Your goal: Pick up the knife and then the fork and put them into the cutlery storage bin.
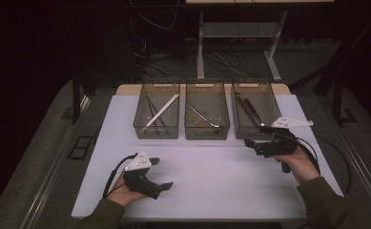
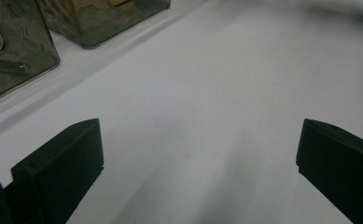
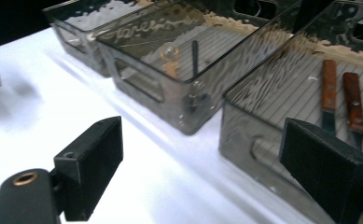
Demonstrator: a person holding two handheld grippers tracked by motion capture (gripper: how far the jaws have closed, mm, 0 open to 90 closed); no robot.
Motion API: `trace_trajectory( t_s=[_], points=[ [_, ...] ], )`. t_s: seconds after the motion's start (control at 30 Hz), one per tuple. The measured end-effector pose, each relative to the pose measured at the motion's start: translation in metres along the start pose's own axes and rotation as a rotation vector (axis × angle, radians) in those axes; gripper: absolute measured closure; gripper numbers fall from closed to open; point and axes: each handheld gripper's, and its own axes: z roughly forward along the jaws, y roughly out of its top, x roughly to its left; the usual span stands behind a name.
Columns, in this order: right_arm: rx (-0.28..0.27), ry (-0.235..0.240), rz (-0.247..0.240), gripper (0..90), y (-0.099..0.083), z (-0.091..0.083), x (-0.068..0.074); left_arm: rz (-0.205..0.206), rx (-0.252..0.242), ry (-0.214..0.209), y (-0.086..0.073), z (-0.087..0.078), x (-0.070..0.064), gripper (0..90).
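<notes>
Sleeves: dark olive-green, on both forearms.
Left claw point(image 1: 160, 172): black pistol-shaped body, blocky black jaws, grey three-cornered top plate, black cable.
Right claw point(image 1: 253, 139): same black build; brass-coloured ring point(image 3: 25, 178) near one jaw's base.

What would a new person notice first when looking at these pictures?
First, three smoky see-through bins stand in a row at the far edge of the white table: the left bin holds a long white stick, the middle bin thin metal pieces, the right bin two wooden-handled tools. Next, the left gripper rests open near the front, and the right gripper hovers open by the right bin.
</notes>
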Motion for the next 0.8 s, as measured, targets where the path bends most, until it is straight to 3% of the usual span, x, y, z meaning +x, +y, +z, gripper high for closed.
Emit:
trace_trajectory(
  t_s=[0.57,0.8],
  points=[
    [0.025,0.066,-0.054,13.8,-0.052,-0.023,0.021,0.003,-0.008,0.005,0.0,-0.001,-0.001,0.0],
    [0.023,0.085,-0.063,13.8,-0.064,-0.031,0.026,0.001,-0.011,0.006,0.001,-0.002,-0.001,0.0]
  ],
)
